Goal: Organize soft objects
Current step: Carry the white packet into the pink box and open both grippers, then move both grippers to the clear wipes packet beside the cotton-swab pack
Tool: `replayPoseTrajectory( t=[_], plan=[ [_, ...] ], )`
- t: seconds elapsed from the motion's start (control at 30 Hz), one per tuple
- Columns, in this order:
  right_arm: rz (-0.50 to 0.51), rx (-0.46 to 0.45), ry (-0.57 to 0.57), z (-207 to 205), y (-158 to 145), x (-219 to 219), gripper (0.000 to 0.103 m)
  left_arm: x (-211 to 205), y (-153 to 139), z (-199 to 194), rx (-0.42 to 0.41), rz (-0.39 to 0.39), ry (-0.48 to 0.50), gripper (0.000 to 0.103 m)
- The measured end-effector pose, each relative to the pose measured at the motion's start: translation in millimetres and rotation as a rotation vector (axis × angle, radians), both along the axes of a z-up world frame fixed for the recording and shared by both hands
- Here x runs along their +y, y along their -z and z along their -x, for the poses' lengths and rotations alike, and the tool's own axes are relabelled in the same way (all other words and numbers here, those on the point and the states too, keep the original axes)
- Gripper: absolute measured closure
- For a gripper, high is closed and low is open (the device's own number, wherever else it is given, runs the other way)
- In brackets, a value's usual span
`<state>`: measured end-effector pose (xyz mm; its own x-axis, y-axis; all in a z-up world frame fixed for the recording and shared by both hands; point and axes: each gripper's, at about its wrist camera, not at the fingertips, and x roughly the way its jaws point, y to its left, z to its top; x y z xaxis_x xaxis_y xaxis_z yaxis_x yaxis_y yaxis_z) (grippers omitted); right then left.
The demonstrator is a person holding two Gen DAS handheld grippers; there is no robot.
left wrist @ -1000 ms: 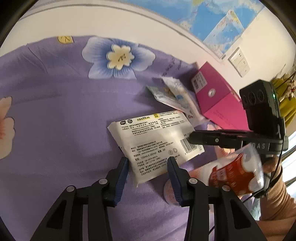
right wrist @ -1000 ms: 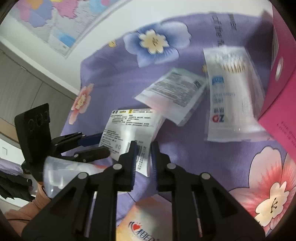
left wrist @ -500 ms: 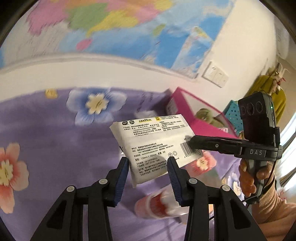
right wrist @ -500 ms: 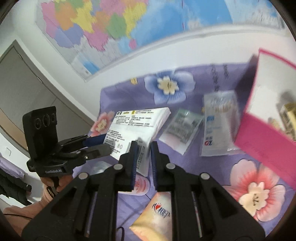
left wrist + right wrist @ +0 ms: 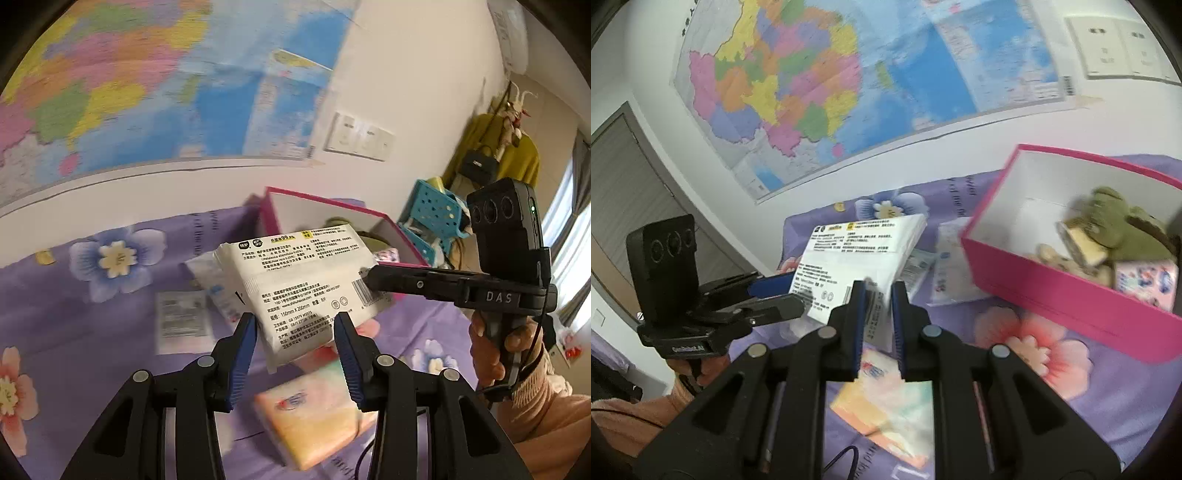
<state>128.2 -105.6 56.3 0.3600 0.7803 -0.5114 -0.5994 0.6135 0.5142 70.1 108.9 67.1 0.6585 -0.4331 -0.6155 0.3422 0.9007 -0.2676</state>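
Note:
A white wipes pack (image 5: 295,280) with black print hangs in the air above the purple flowered cloth (image 5: 92,332). My left gripper (image 5: 295,332) is shut on its near edge, blue pads on either side. My right gripper (image 5: 878,295) is shut on the pack (image 5: 857,251) at its barcode corner, and in the left wrist view it (image 5: 373,280) comes in from the right. The left gripper (image 5: 775,295) appears at the pack's left edge in the right wrist view. The open pink box (image 5: 1052,288) stands just right of the pack, holding a green plush toy (image 5: 1115,225) and a patterned tissue pack (image 5: 1145,280).
A pastel tissue pack (image 5: 314,413) lies on the cloth below the held pack. A small flat sachet (image 5: 181,317) and a cotton swab bag (image 5: 214,273) lie further back. A wall map (image 5: 849,92) hangs behind. A blue basket (image 5: 432,214) stands beyond the box.
Both grippers have lifted the wipes pack off the cloth and carried it up and toward the pink box. The grips on the pack look the same.

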Motion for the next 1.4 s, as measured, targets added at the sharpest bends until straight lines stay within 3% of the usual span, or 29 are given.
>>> replayPoseTrajectory(
  t=[0.27,0.63,0.9,1.03,1.13,1.23,1.4],
  plan=[
    [-0.024,0.002,0.090,-5.4,2.6,-52.9,0.087,-52.3,-0.1,-24.5,0.018,-0.015,0.038,0.060],
    [-0.021,-0.016,0.200,-50.0,-4.5,-89.4,0.086,-89.8,-5.0,-87.6,0.031,-0.019,-0.002,0.060],
    [-0.002,0.040,0.242,-89.0,13.9,-91.8,0.085,-94.8,12.4,-131.5,0.123,-0.005,-0.052,0.060],
    [0.008,0.091,0.260,-104.6,30.3,-90.6,0.078,-98.0,26.8,-146.7,0.170,-0.021,-0.078,0.059],
    [0.014,0.128,0.290,-112.2,43.7,-92.0,0.069,-97.2,31.6,-149.8,0.186,-0.022,-0.102,0.056],
    [0.004,0.143,0.306,-112.3,49.1,-95.2,0.069,-96.0,28.3,-142.9,0.169,-0.033,-0.105,0.056],
    [0.016,0.085,0.320,-99.1,40.2,-96.8,0.069,-84.1,15.4,-125.7,0.130,-0.028,-0.109,0.051]
  ],
)
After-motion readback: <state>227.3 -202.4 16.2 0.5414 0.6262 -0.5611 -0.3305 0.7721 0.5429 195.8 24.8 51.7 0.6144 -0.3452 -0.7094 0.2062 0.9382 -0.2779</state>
